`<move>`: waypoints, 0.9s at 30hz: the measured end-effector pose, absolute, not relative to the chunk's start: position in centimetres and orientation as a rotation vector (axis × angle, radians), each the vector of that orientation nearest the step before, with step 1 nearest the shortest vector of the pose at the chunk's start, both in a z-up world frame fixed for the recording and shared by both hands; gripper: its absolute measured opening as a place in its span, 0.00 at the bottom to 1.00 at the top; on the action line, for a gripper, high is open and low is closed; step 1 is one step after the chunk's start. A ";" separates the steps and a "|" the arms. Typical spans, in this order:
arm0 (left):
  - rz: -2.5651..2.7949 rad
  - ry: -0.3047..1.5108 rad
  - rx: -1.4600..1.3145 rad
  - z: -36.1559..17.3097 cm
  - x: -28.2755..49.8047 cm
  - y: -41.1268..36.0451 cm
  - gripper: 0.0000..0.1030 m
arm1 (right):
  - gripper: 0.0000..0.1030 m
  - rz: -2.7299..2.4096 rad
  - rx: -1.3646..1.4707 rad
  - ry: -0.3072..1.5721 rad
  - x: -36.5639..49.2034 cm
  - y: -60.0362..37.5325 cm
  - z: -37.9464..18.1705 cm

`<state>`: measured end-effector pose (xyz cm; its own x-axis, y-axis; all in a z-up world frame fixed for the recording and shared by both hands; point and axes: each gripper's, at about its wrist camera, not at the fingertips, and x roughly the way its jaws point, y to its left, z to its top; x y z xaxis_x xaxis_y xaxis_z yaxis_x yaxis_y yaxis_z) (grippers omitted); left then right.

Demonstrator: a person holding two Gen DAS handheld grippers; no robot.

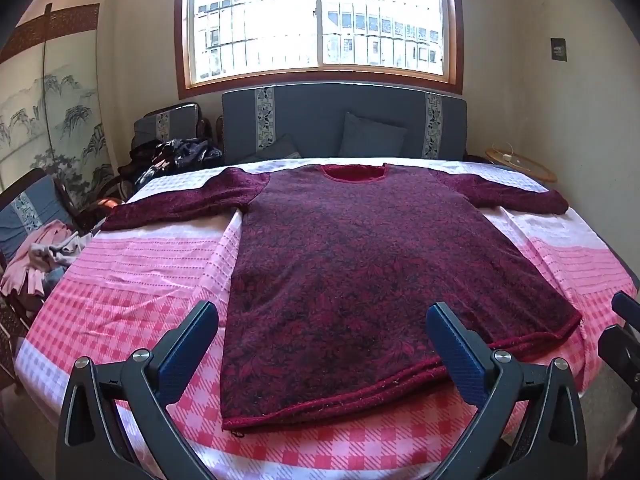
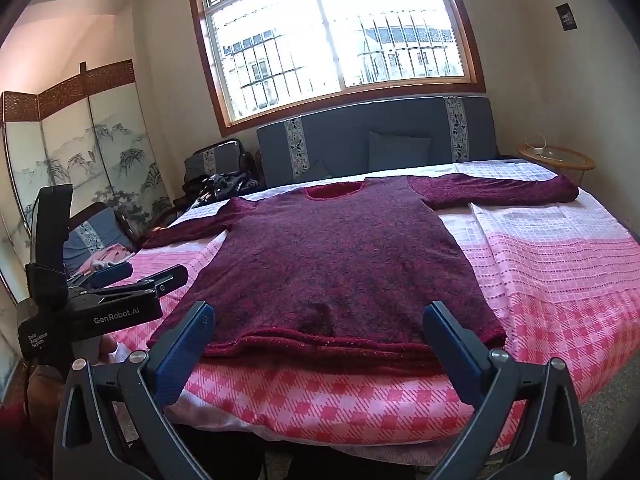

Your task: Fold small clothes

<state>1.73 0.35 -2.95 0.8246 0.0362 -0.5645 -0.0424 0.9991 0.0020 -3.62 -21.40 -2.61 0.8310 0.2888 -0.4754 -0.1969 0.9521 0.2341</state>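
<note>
A dark red patterned sweater (image 1: 360, 264) lies flat on the pink checked bed cover (image 1: 132, 280), both sleeves spread out, neck toward the window. It also shows in the right wrist view (image 2: 328, 260). My left gripper (image 1: 322, 332) is open and empty, just above the hem near the bed's front edge. My right gripper (image 2: 318, 330) is open and empty, in front of the hem. The left gripper (image 2: 136, 276) shows at the left of the right wrist view, and the right gripper's fingers (image 1: 624, 308) show at the right edge of the left wrist view.
A blue sofa (image 1: 344, 120) with cushions stands behind the bed under the window. A pile of clothes (image 1: 44, 256) lies on a chair at the left. A painted folding screen (image 2: 80, 160) stands at left. A round side table (image 2: 556, 156) stands at the back right.
</note>
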 end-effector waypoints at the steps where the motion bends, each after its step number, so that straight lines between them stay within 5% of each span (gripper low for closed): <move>1: 0.045 0.601 -0.012 -3.0 2.0 0.4 1.00 | 1.00 0.252 0.171 0.534 -3.3 -21.3 -2.5; 27: 0.099 0.543 0.012 0.3 6.8 0.6 1.00 | 1.00 0.263 0.144 0.521 3.3 -20.5 1.0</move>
